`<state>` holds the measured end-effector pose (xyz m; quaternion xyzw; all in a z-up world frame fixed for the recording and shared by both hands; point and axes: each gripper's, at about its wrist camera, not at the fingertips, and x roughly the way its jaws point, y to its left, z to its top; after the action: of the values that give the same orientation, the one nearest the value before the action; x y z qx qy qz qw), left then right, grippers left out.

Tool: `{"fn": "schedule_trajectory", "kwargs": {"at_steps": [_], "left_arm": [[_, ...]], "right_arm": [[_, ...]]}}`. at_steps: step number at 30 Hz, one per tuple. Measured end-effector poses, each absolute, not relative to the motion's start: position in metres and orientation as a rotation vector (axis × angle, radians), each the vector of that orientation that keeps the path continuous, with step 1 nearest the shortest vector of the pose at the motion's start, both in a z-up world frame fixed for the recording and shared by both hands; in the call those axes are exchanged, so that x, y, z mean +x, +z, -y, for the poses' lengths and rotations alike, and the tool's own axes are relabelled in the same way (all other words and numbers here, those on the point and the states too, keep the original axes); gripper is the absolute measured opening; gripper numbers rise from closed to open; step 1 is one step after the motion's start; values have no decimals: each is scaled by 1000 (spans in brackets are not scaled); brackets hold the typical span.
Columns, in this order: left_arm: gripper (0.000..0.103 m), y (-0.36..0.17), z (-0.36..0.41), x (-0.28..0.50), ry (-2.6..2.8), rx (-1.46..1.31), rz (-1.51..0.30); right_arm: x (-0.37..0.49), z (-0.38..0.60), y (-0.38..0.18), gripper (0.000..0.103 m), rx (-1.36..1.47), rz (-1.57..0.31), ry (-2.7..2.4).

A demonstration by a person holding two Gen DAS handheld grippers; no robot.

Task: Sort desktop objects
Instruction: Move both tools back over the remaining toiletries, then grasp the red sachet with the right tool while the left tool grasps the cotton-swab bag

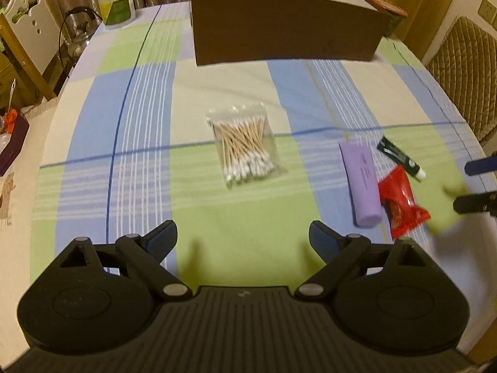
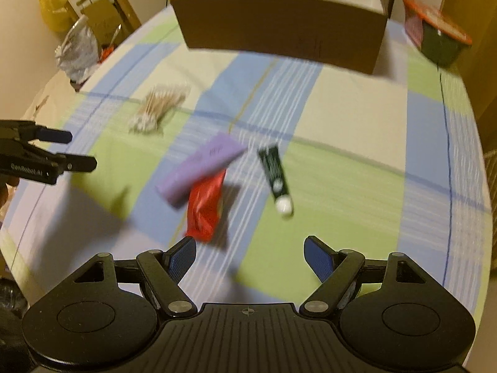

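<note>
A clear bag of cotton swabs (image 1: 245,144) lies mid-table, straight ahead of my left gripper (image 1: 243,239), which is open and holds nothing. To the right lie a purple tube (image 1: 362,185), a red packet (image 1: 400,205) and a dark green tube with a white cap (image 1: 400,158). In the right wrist view the red packet (image 2: 205,208) sits just beyond the open, empty right gripper (image 2: 250,256), with the purple tube (image 2: 202,168) resting partly over it and the green tube (image 2: 275,175) to the right. The swab bag (image 2: 158,107) is blurred at far left.
A brown cardboard box (image 1: 285,31), open on top, stands at the table's far side on the checked cloth (image 1: 139,171). A lidded bowl (image 2: 438,37) sits at the far right corner. A kettle (image 1: 79,31), a jar (image 1: 116,3) and chairs ring the table.
</note>
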<state>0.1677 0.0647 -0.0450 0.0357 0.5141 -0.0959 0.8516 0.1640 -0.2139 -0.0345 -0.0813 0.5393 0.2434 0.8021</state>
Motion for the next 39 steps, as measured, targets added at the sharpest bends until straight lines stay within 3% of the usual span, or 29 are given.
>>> {"fn": "schedule_trajectory", "kwargs": {"at_steps": [10, 32, 34, 35, 39], "left_arm": [[91, -54, -56, 155, -222, 86, -1116], [91, -56, -63, 166, -212, 68, -1110], [91, -56, -65, 167, -211, 61, -1107], [91, -57, -66, 168, -212, 58, -1106], [91, -58, -69, 174, -212, 47, -1103]], "right_arm": [[146, 214, -49, 79, -141, -1205, 500], [176, 169, -66, 79, -183, -1113, 605], [180, 166, -68, 67, -183, -1116, 609], [182, 165, -69, 51, -181, -1124, 616], [187, 161, -75, 50, -187, -1140, 618]]}}
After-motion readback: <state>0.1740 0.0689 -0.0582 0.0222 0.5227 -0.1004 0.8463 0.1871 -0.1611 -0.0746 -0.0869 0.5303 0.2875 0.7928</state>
